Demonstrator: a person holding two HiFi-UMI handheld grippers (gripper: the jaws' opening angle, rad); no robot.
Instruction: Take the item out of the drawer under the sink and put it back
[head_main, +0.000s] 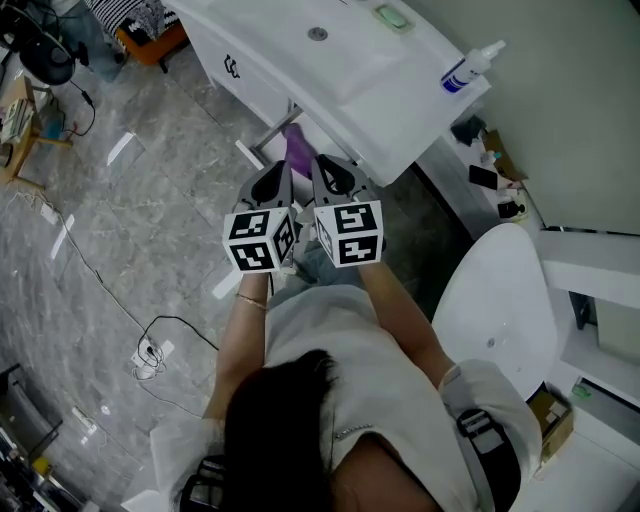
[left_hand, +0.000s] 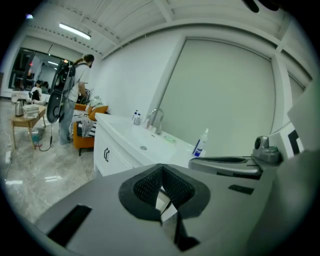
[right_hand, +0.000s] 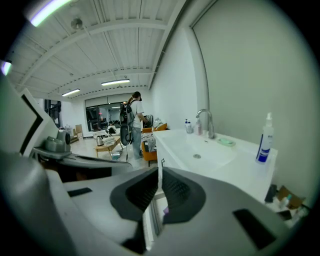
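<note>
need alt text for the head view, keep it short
Seen from above, a person holds the left gripper and right gripper side by side, both shut, pointing at a white sink cabinet with a purple item showing beneath it. A spray bottle stands on the counter.

A white short-sleeved shirt (head_main: 340, 350) is worn, with dark straps (head_main: 480, 432) at the shoulders and a thin bracelet (head_main: 252, 301) at one wrist. The left gripper (head_main: 278, 178) and right gripper (head_main: 326, 172) are grey (pads black and ridged), each topped by a cube (head_main: 262, 238) of black-and-white square markers.
</note>
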